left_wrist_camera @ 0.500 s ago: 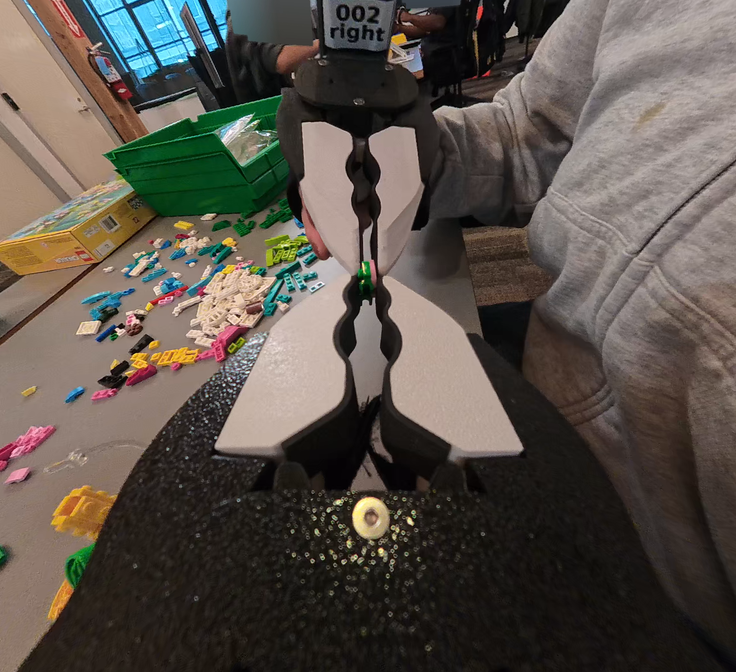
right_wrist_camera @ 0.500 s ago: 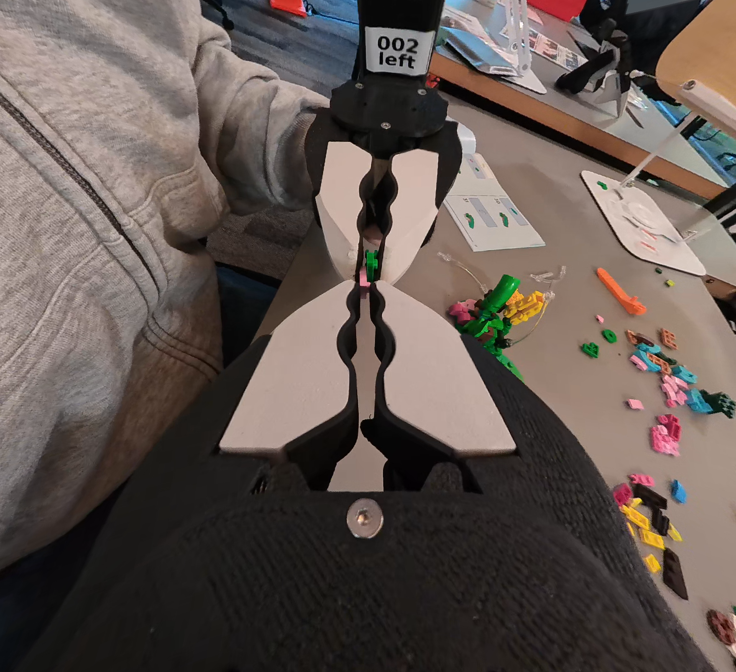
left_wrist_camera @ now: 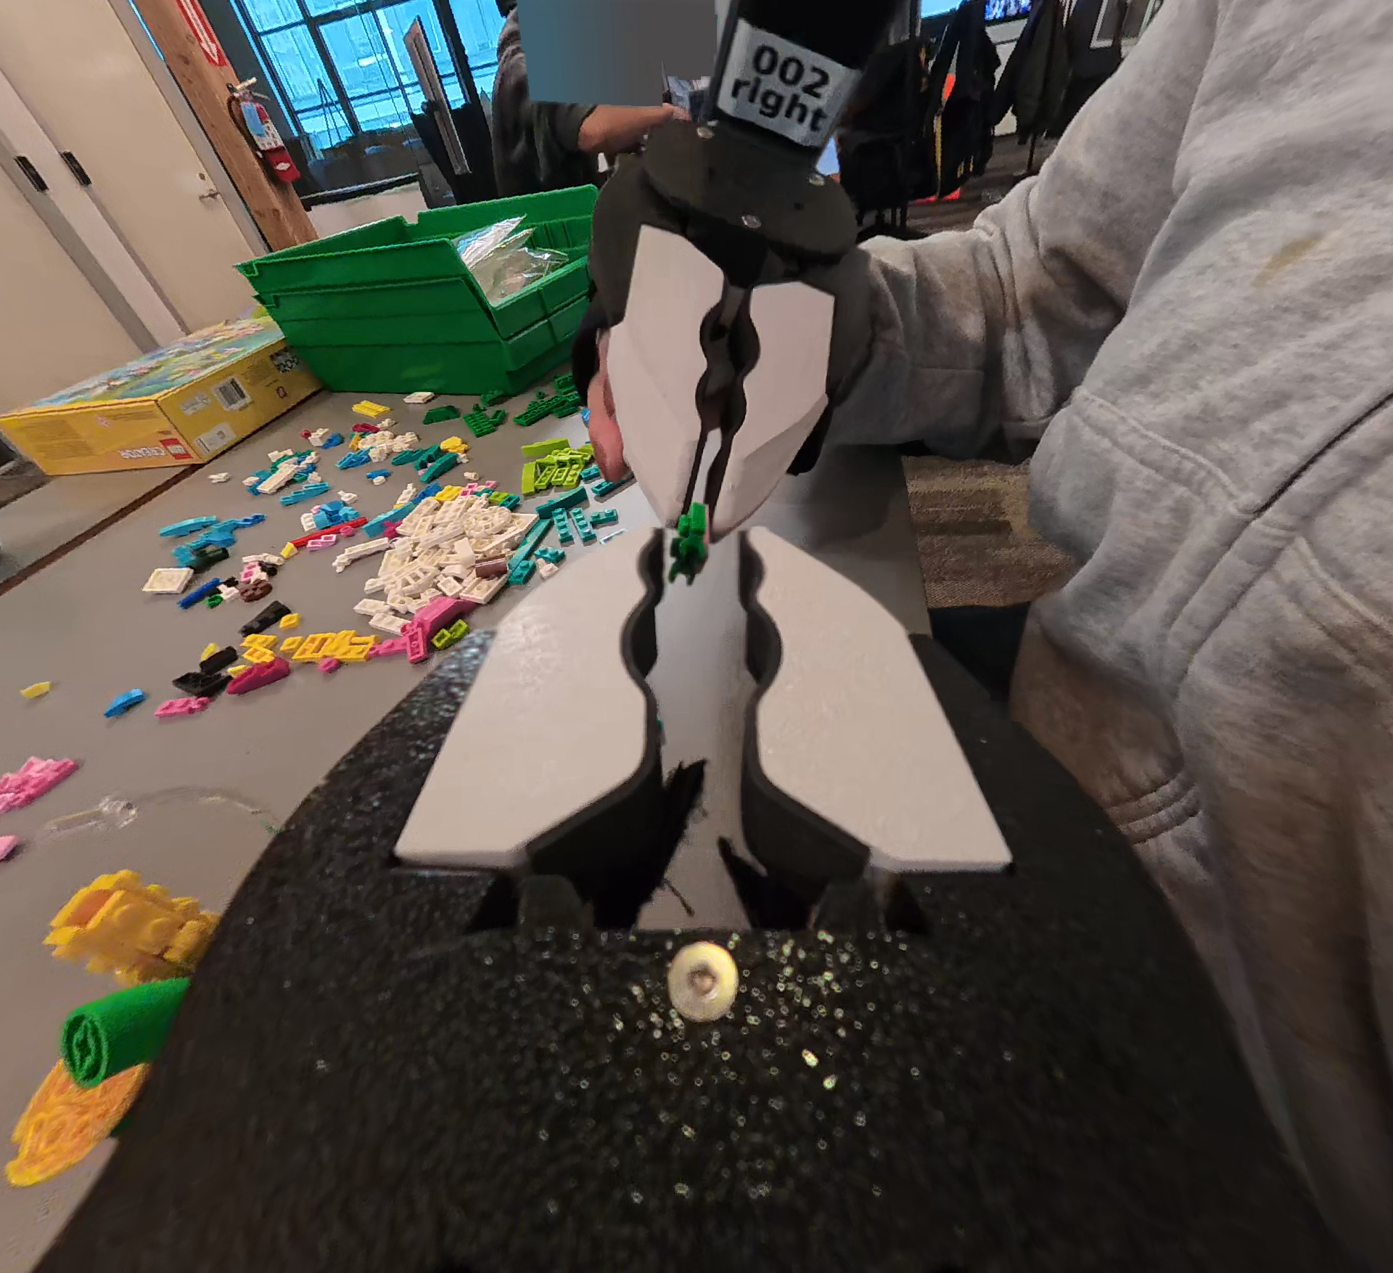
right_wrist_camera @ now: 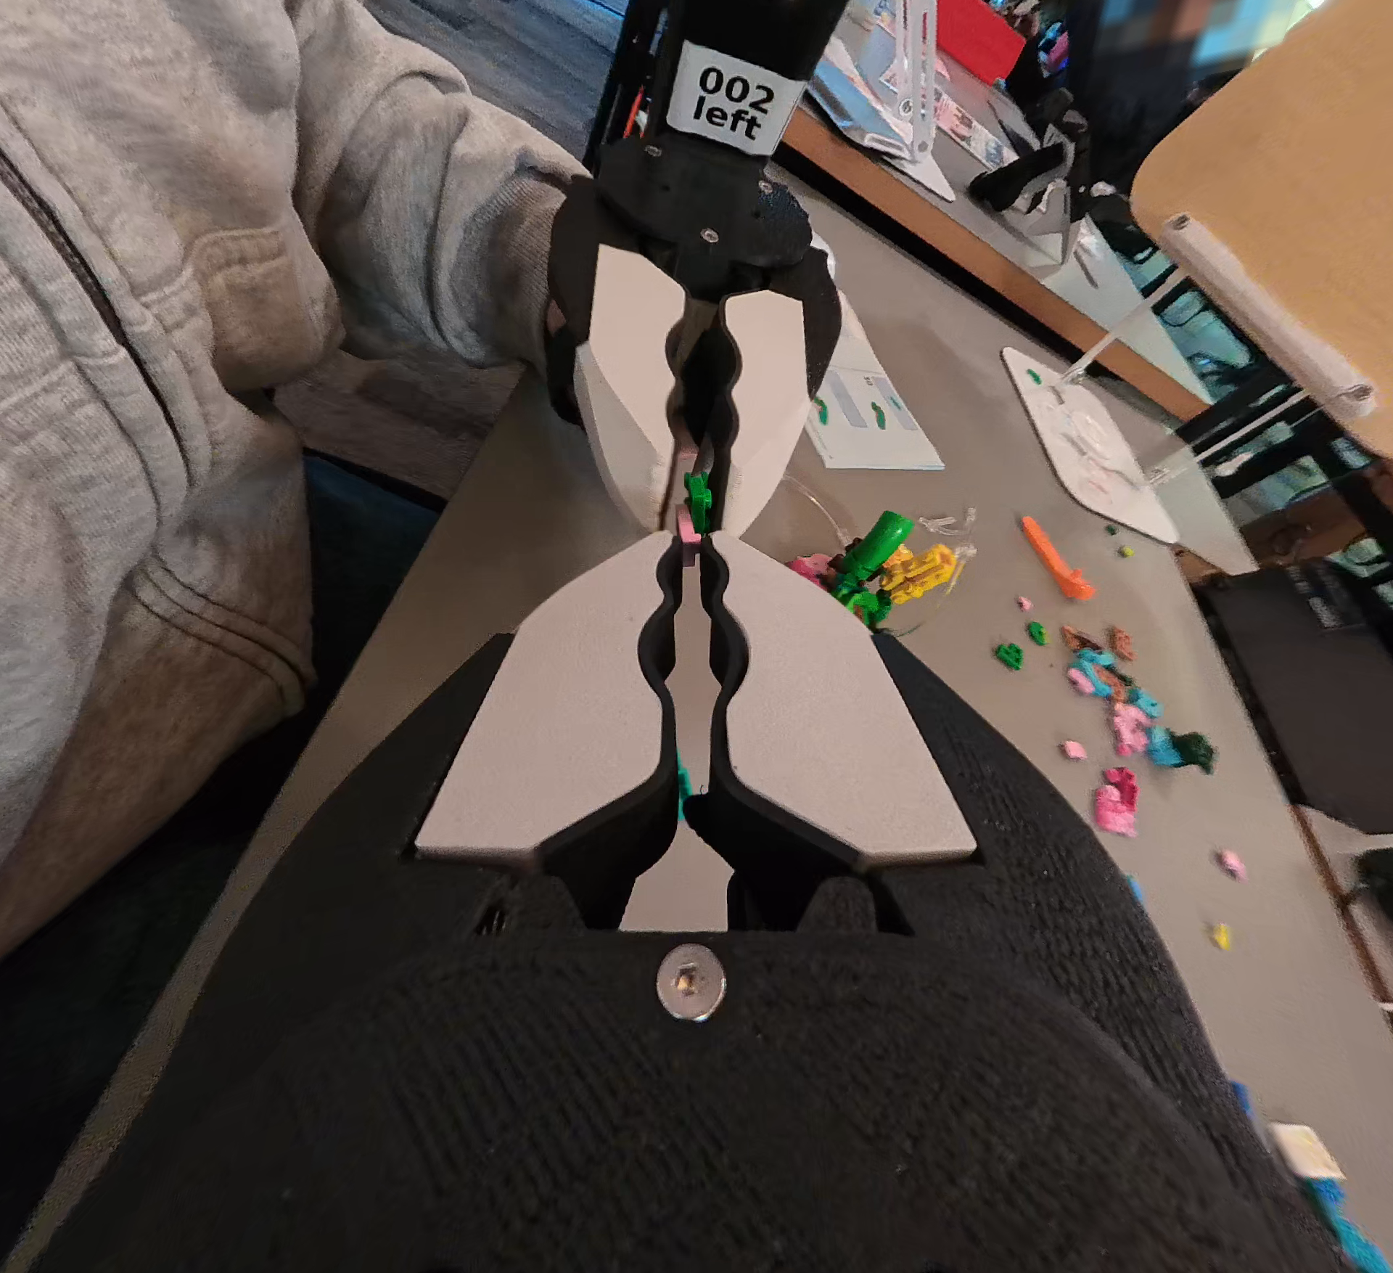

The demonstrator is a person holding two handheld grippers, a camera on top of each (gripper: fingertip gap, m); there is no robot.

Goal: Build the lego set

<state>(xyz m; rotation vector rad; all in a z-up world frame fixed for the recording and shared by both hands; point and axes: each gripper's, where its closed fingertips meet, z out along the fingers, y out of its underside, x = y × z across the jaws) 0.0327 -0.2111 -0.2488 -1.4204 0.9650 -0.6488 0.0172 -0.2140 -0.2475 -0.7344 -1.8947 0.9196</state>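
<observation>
In the left wrist view my left gripper (left_wrist_camera: 701,543) is open. A small green piece (left_wrist_camera: 690,543) hangs between its fingertips with a gap on each side. The piece hangs from the tips of my right gripper (left_wrist_camera: 697,509), which points at me from above. In the right wrist view my right gripper (right_wrist_camera: 690,543) is shut on a small pink piece (right_wrist_camera: 687,529), and the green piece (right_wrist_camera: 697,494) is joined to it. The green piece reaches up between the parted fingers of the left gripper (right_wrist_camera: 695,513). Both grippers are held above the near edge of the grey table (right_wrist_camera: 942,347).
Stacked green bins (left_wrist_camera: 422,309), a yellow box (left_wrist_camera: 151,400) and a spread of loose bricks (left_wrist_camera: 437,551) lie to the left. A green and yellow build (right_wrist_camera: 889,566), an orange tool (right_wrist_camera: 1055,569), a paper sheet (right_wrist_camera: 867,422) and a white stand base (right_wrist_camera: 1085,437) lie to the right. A person's grey sleeve (left_wrist_camera: 980,332) is close by. The tips of both grippers are at nearly the same place.
My left gripper's fingers have parted and let go of the green piece. The piece stays with my right gripper, which remains shut on the pink piece. Both grippers have tilted slightly.
</observation>
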